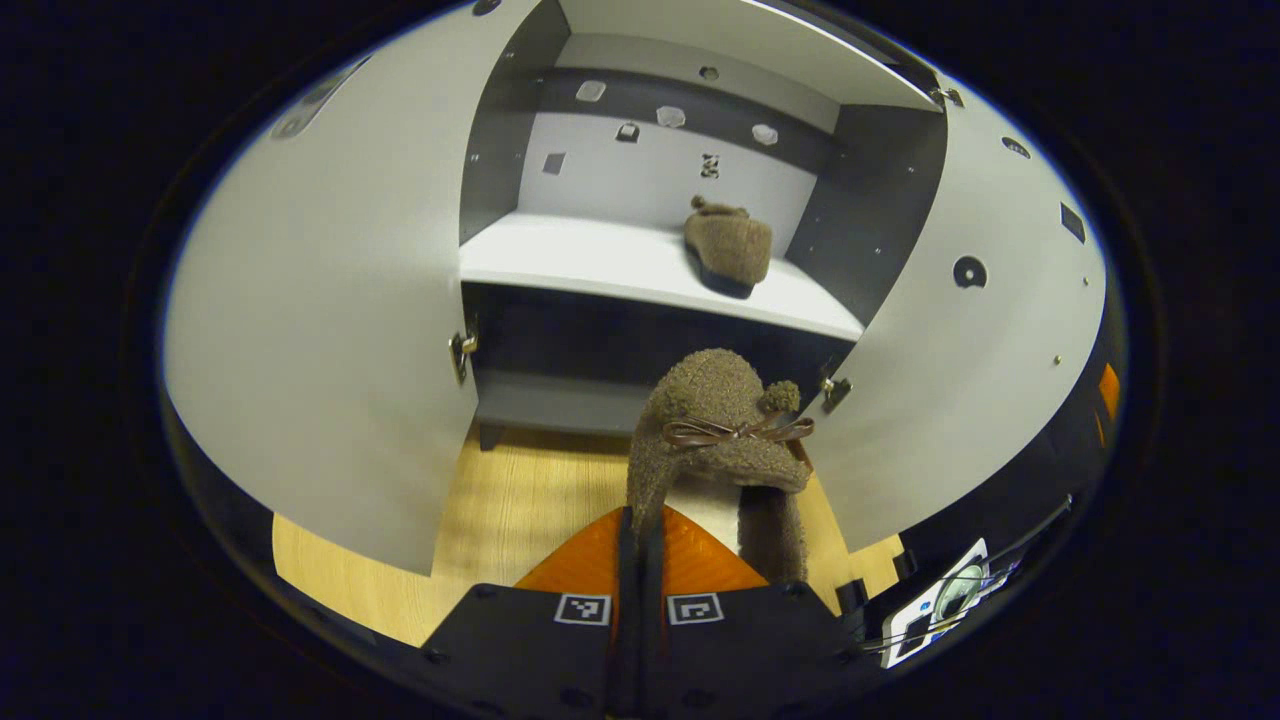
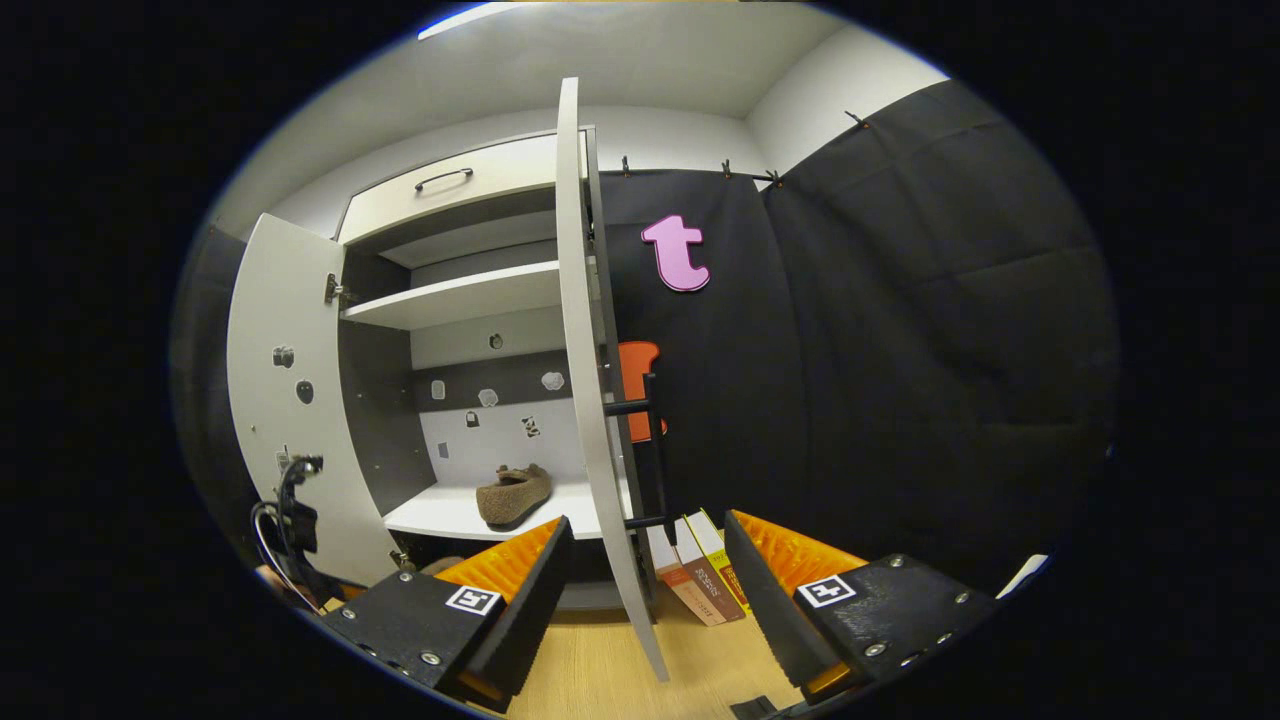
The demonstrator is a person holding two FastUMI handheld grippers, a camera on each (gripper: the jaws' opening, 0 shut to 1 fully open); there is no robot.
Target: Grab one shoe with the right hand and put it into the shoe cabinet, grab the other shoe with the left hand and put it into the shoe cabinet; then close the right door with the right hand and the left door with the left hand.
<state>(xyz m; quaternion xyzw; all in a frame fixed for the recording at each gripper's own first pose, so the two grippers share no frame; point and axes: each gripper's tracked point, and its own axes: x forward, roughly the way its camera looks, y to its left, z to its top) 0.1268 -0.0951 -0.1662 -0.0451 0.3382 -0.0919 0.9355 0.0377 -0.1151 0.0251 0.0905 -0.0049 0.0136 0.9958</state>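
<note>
Left gripper (image 1: 640, 560) has its jaws pinching the fuzzy brown slipper with the bow (image 1: 722, 435) just outside the grey shoe cabinet (image 1: 640, 265) — its twin (image 1: 728, 245) already sits on the white shelf. I'd carry it level and set it beside that one, clear of the doors. Right gripper (image 2: 640, 580) — jaws spread, empty, near the right door's edge (image 2: 585, 380).

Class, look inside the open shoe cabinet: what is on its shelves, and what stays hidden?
One fuzzy brown shoe lies on the white lower shelf. The upper shelf shows no contents from below; its top surface is hidden. The second shoe is outside, pinched in the left tool.
</note>
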